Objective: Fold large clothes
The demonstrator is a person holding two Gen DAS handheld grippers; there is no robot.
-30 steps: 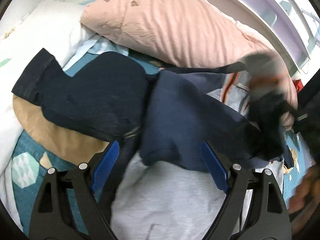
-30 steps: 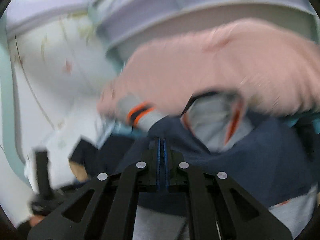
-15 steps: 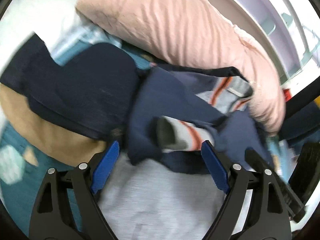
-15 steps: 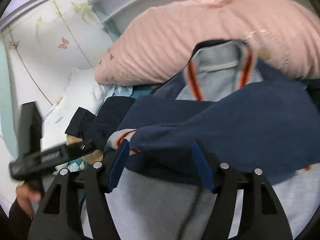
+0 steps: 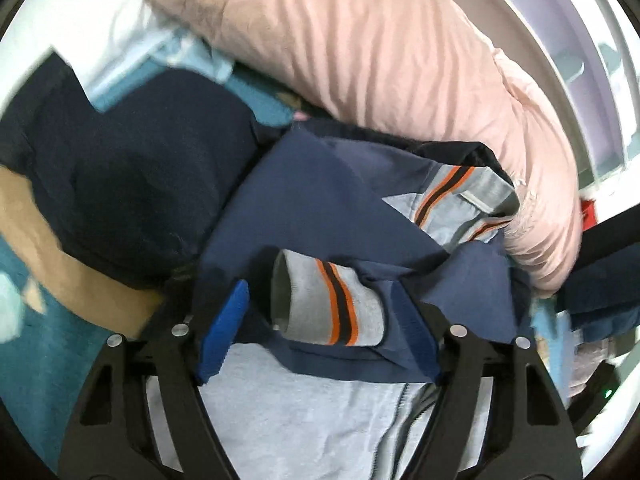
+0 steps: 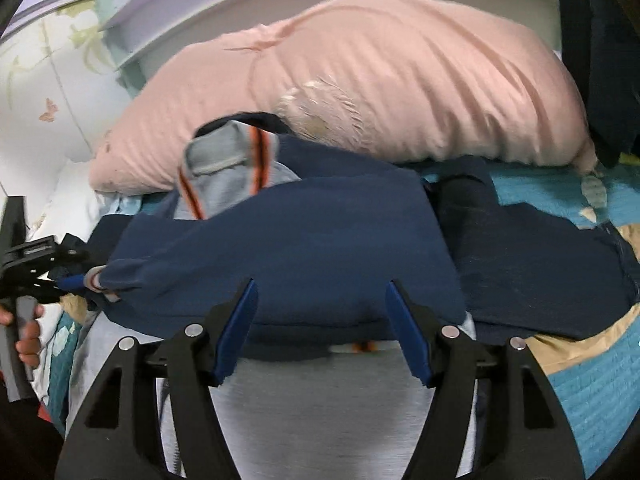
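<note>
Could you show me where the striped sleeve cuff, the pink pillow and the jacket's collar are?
striped sleeve cuff (image 5: 328, 304): left wrist view, on the grey ribbing beside the orange stripes.
pink pillow (image 6: 400, 80): right wrist view, middle of its wrinkled cover.
jacket's collar (image 6: 224, 156): right wrist view, grey inside below the neck edge.

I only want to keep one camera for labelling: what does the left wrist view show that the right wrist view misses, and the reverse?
Left wrist only: the grey cuff with orange and black stripes, seen clearly, lying between the open blue fingers of the left gripper.

Right wrist only: the left gripper from outside, a hand on its handle, the butterfly wallpaper, and the right gripper, open over navy cloth.

Both: the navy and grey jacket, its striped collar, the pink pillow.
</note>
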